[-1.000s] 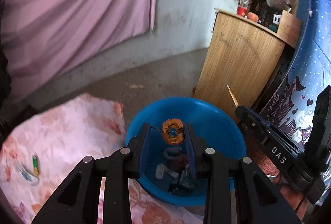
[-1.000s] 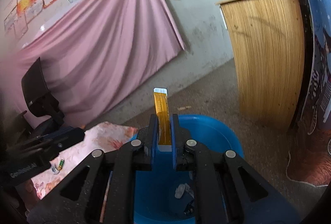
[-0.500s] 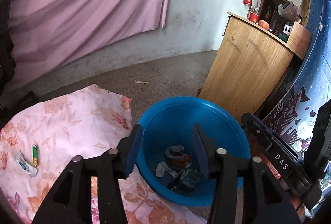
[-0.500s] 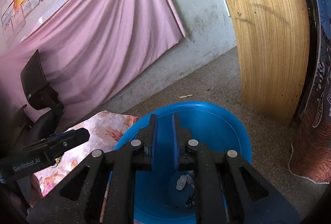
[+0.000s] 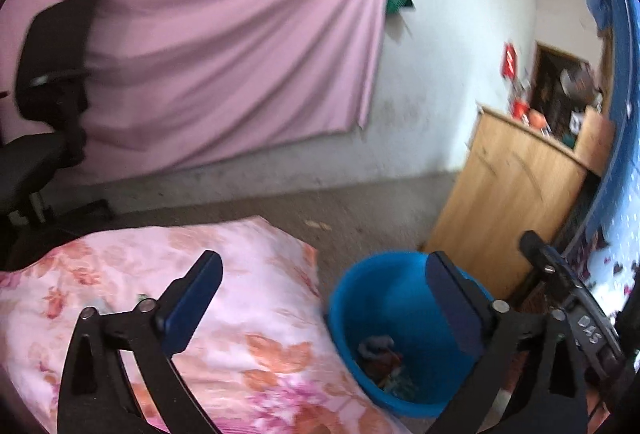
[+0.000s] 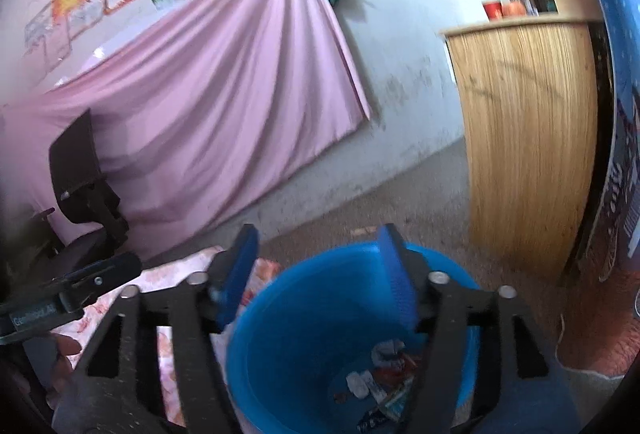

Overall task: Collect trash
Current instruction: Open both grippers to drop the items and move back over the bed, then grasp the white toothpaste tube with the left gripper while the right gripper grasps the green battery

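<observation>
Blue basin (image 5: pixel 384 298), pink floral cloth (image 5: pixel 240 298)

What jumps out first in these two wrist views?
The blue tub on the floor, trash piled at its bottom, beside the floral cloth. Behind, a big pink sheet drapes the wall. Both grippers, left and right, are opening with nothing between them.

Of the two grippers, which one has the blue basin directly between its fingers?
The right gripper: its opening, empty jaws frame the blue basin of trash. The left gripper, also opening and empty, mostly frames the floral cloth, basin at its right finger.
</observation>
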